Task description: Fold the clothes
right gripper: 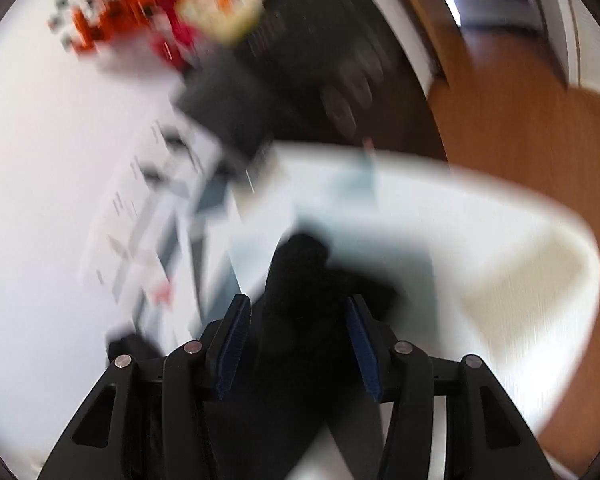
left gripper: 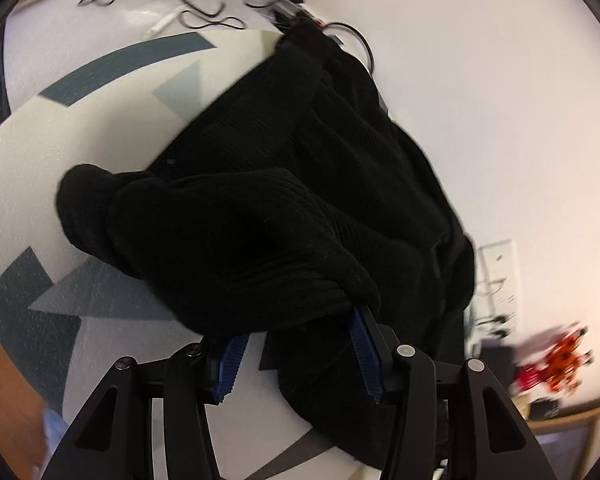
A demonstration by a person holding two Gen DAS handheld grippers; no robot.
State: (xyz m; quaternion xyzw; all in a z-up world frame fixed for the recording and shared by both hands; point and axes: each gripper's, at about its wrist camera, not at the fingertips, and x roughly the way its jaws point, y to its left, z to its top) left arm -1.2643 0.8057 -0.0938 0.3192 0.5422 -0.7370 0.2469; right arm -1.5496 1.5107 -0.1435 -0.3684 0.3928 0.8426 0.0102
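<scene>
Left gripper [left gripper: 300,354] standing part open, black sweater [left gripper: 284,184] hem draping over its pads [left gripper: 362,344], no pinch showing. Right gripper [right gripper: 296,344] also gaping, dark cloth lying between fingers, view blurring too much for contact. Sweater bunching on patterned mat [left gripper: 112,68], one end trailing toward cables [left gripper: 204,12]. Risk: loose folds slipping free, or snagging cables when dragging.

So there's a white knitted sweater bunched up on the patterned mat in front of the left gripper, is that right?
Not quite: the knitted sweater is black, not white. The left wrist view shows it bunched on the patterned mat in front of the left gripper.
</scene>
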